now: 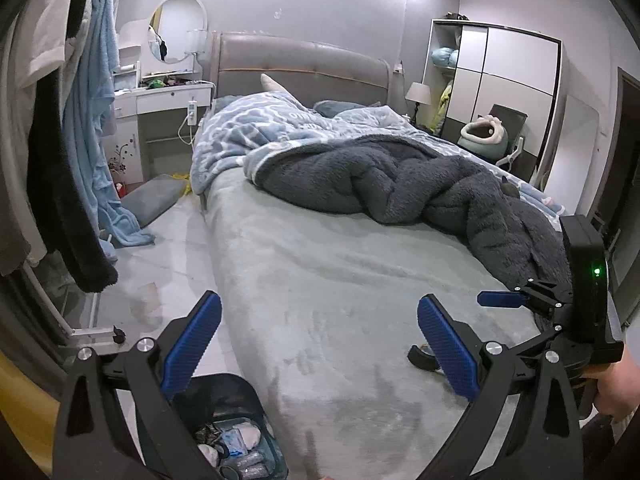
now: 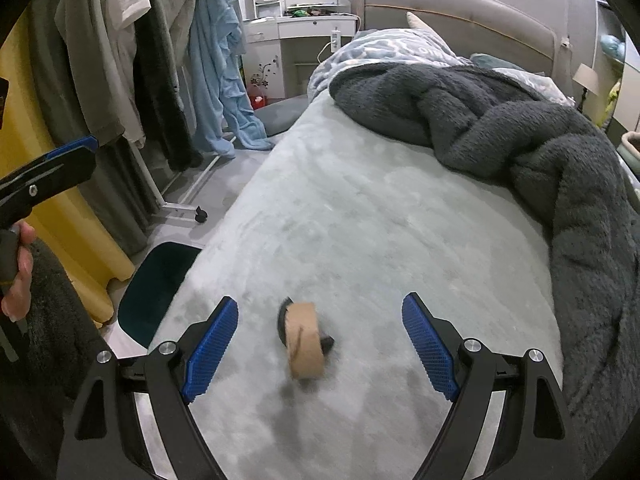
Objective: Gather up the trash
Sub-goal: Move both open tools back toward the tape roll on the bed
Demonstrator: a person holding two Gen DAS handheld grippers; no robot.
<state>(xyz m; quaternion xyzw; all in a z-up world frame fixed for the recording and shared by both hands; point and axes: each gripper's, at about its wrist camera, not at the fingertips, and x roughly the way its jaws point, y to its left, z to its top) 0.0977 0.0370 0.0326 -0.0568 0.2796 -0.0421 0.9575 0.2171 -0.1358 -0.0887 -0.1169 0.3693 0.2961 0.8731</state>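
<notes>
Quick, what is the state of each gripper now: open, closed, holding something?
Left gripper: open, holding nothing.
Right gripper: open, holding nothing; the cardboard roll lies on the bed between its fingers.

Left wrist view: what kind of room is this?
A home bedroom, almost certainly: a bed with padded headboard and rumpled dark blanket, a vanity with round mirror, and a wardrobe.

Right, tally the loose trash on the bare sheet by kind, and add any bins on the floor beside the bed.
Cardboard roll: 1
Black curved piece: 1
Trash bin: 1
Total: 3
</notes>
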